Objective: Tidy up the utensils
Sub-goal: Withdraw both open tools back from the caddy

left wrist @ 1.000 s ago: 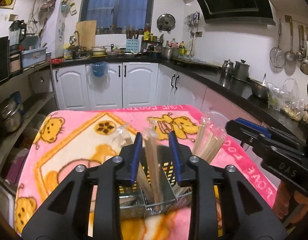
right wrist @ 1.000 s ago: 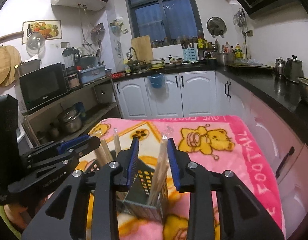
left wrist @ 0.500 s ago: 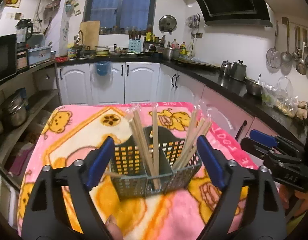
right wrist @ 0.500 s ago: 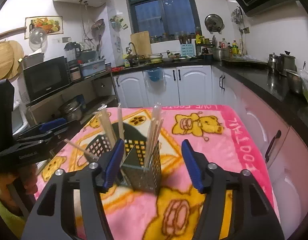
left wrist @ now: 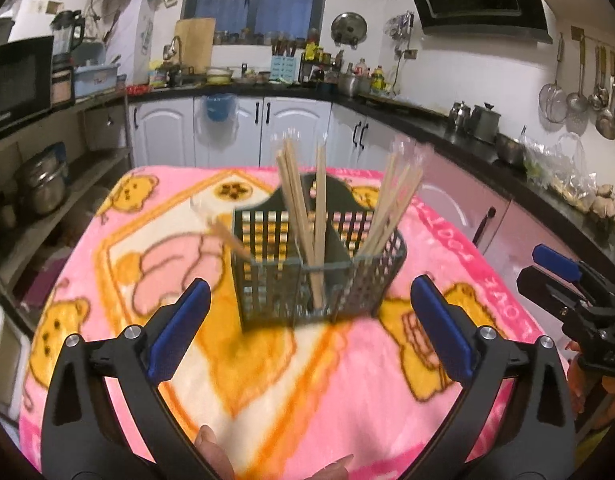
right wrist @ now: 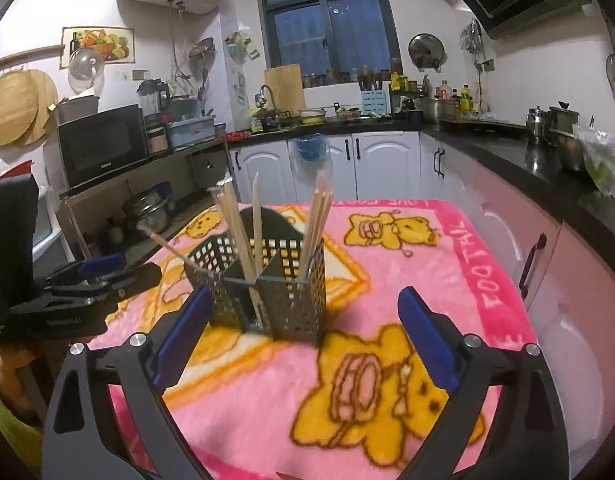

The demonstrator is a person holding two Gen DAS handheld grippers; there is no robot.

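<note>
Currently: chopstick caddy on blanket, both tools wide

Left wrist view. Left tool [left wrist: 309, 330]: blue pads spread wide, having just been opening, nothing between them. Dark perforated utensil caddy [left wrist: 313, 264] stands upright on the pink bear-print blanket [left wrist: 155, 248] covering the worktop, ahead of the pads, apart from them. Wooden chopsticks [left wrist: 303, 216] lean in its compartments. Right tool [left wrist: 575, 292] at the right edge.

Right wrist view. Right tool [right wrist: 303, 340]: pads likewise wide, just opened, empty. Caddy [right wrist: 267, 280] ahead, untouched; chopsticks [right wrist: 243, 228] upright inside, one stick slanting out leftward. Left tool [right wrist: 103, 276] at left.
</note>
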